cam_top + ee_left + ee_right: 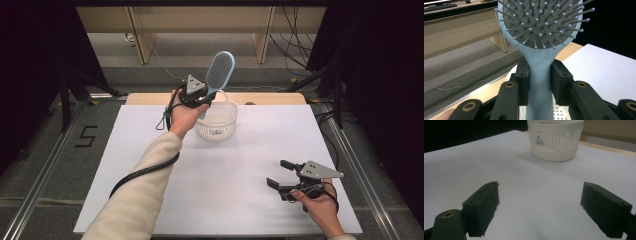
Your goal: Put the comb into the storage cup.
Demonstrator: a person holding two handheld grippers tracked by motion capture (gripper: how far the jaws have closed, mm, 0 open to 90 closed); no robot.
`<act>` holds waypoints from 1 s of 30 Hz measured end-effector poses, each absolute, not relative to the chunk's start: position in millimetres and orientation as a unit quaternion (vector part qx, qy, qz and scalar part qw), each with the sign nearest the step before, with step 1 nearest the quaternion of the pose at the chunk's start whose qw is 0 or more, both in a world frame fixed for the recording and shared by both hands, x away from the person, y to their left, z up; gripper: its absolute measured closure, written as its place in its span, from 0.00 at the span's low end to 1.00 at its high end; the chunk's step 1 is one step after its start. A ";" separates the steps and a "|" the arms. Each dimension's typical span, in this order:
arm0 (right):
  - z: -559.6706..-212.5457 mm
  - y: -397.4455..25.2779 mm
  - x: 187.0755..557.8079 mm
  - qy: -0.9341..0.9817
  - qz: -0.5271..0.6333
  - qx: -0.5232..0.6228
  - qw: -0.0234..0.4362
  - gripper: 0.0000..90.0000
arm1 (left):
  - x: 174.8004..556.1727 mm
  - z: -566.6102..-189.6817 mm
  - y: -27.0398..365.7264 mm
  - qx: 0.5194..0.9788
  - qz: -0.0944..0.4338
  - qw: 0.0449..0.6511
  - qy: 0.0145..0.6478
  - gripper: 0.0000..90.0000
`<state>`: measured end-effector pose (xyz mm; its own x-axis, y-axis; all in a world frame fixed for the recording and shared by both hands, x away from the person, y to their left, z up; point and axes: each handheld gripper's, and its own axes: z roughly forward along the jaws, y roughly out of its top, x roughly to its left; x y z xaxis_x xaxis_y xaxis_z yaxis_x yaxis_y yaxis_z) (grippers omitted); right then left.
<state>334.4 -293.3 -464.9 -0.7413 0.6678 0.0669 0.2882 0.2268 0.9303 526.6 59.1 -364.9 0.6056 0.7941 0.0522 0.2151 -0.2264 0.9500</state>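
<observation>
A light blue hairbrush (219,73) with a grey bristle pad is held up in the air over the white slatted basket (216,122). My left gripper (204,99) is shut on its handle; in the left gripper view the handle (539,75) runs between both black jaws and the brush head (541,20) fills the top. My right gripper (279,173) stands open low over the white table at the front right, nothing between its jaws. In the right gripper view (540,207) the basket (555,140) sits ahead, some way off.
The white sheet (225,170) covers the table, with a wooden strip (270,98) along its far edge. Beyond stand light wooden bench legs (142,40) and loose cables on the floor (295,55). A tripod (67,90) stands at the left.
</observation>
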 end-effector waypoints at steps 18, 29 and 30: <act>-465.0 -293.4 334.5 0.763 0.537 0.313 0.176 0.18 | 530.6 -368.5 57.3 0.726 0.284 0.523 0.347 0.78; -465.2 -293.6 334.7 0.763 0.537 0.313 0.176 0.18 | 533.0 -370.8 56.0 0.726 0.283 0.522 0.348 0.78; -465.2 -293.6 334.7 0.763 0.537 0.313 0.177 0.18 | 533.2 -371.0 55.9 0.725 0.282 0.522 0.348 0.78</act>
<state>334.7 -293.6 -465.2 -0.7421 0.6670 0.0663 0.2873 0.2271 0.9305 533.2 55.9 -371.0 0.5985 0.7998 0.0464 0.2094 -0.2121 0.9545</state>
